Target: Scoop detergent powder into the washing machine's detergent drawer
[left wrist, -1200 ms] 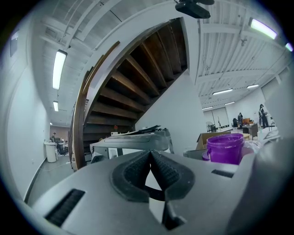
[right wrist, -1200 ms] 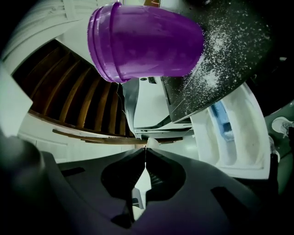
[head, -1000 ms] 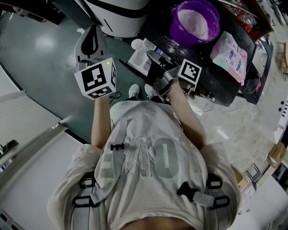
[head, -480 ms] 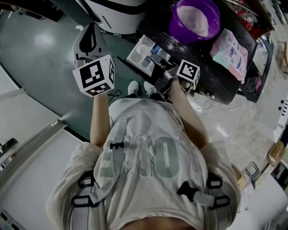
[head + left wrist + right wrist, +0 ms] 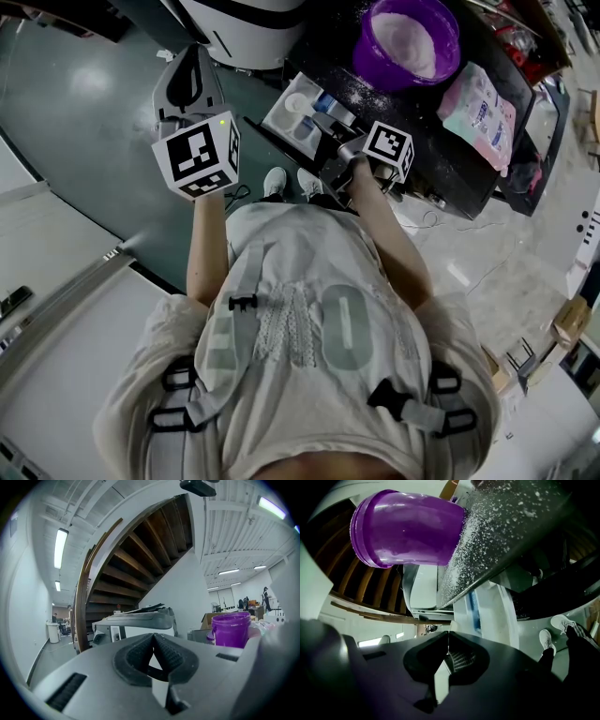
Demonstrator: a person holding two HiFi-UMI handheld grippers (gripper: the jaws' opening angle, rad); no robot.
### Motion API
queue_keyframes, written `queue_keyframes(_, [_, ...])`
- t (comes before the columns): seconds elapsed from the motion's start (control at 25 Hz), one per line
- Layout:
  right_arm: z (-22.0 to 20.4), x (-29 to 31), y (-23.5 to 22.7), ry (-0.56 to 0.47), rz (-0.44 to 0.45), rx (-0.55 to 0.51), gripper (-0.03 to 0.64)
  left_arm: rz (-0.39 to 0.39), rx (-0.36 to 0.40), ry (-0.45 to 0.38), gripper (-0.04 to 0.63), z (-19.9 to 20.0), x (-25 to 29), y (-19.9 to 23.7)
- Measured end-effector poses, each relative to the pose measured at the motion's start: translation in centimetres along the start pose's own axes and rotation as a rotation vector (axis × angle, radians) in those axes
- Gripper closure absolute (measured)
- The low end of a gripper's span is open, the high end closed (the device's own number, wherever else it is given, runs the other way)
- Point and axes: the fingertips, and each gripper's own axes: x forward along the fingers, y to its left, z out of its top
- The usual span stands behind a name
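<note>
Drawing back a little since a second ago, my right claw is hovering closed and empty, with the detergent drawer just ahead of it and the purple powder tub farther beyond. I'm holding my left claw raised, also closed on nothing.

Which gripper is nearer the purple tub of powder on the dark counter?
Right. The right gripper is at the detergent drawer, a short way from the purple tub; the left gripper hangs farther left, over the green floor.
</note>
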Motion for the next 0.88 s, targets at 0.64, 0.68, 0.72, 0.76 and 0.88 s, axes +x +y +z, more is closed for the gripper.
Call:
queue_keyframes(0.64, [0.1, 0.1, 2.1, 0.095, -0.186, -0.801, 0.606, 0.009, -0.027, 0.021, 0.575, -0.8, -0.1, 0.5])
queue_keyframes(0.68, [0.1, 0.2, 2.3, 0.109, -0.208, -0.889, 0.606, 0.009, -0.028, 0.022, 0.575, -0.8, 0.0, 0.5])
queue_keyframes(0.72, [0.0, 0.2, 2.6, 0.122, -0.226, -0.973, 0.606, 0.010, -0.029, 0.023, 0.575, -0.8, 0.0, 0.5])
queue_keyframes(0.76, [-0.1, 0.2, 2.8, 0.136, -0.243, -1.057, 0.606, 0.010, -0.030, 0.023, 0.574, -0.8, 0.0, 0.5])
queue_keyframes(0.88, [-0.6, 0.5, 3.5, 0.184, -0.288, -1.326, 0.606, 0.011, -0.031, 0.024, 0.574, -0.9, 0.0, 0.5])
